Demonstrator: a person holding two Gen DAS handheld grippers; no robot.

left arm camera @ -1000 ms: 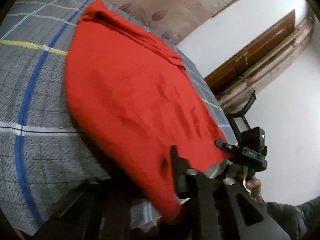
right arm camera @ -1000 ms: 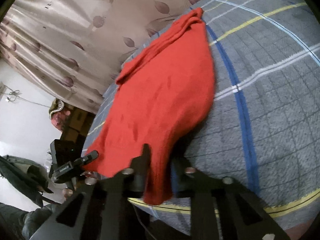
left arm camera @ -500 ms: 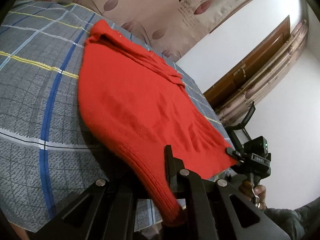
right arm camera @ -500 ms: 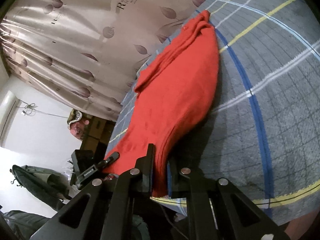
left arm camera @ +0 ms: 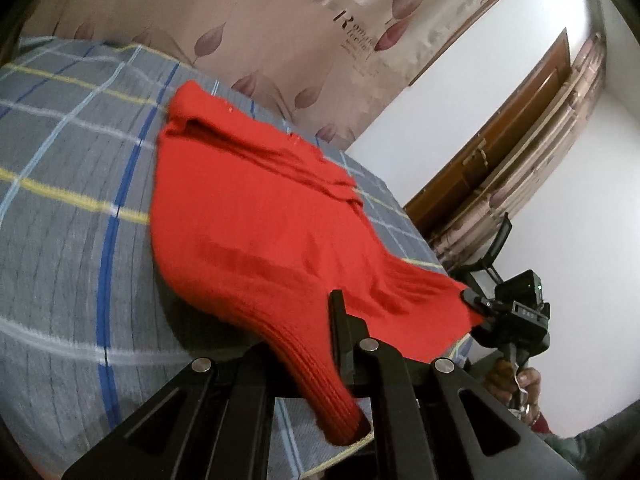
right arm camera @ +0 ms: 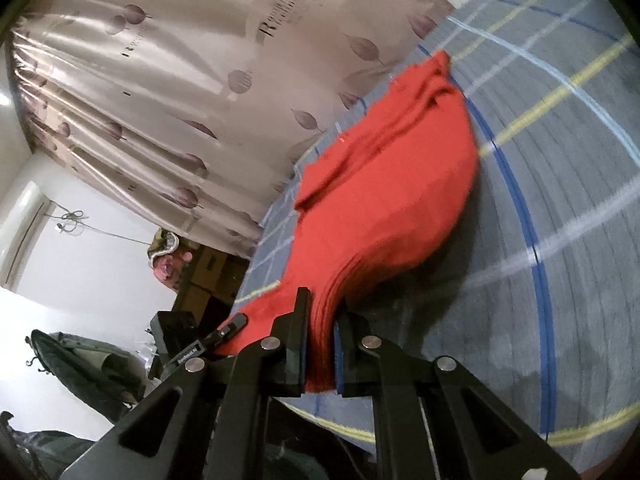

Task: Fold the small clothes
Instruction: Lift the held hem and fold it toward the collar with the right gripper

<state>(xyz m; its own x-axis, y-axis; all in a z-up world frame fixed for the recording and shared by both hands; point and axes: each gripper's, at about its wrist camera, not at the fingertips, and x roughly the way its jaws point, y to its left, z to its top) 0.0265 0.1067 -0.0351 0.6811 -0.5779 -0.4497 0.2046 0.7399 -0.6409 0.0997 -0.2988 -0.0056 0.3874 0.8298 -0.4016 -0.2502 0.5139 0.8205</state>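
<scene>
A red knit garment [left arm camera: 256, 216] lies spread on a grey plaid bed sheet [left arm camera: 60, 240]; its far end is bunched near the curtain. My left gripper [left arm camera: 320, 344] is shut on one near corner of its ribbed hem and holds it lifted off the bed. My right gripper [right arm camera: 322, 340] is shut on the other near corner of the garment [right arm camera: 392, 200]. The hem is stretched between the two grippers. The right gripper also shows in the left wrist view [left arm camera: 476, 308], and the left gripper in the right wrist view [right arm camera: 228, 330].
A beige curtain with leaf print [left arm camera: 280, 32] hangs behind the bed. A wooden door [left arm camera: 500, 152] is at the right in the left wrist view. Dark clothing [right arm camera: 80, 364] and stacked boxes [right arm camera: 208, 276] stand beside the bed [right arm camera: 560, 240].
Both grippers have drawn back and tipped upward with the hem, so more of the curtain and wall shows. The garment's near end is lifted and pulled tauter.
</scene>
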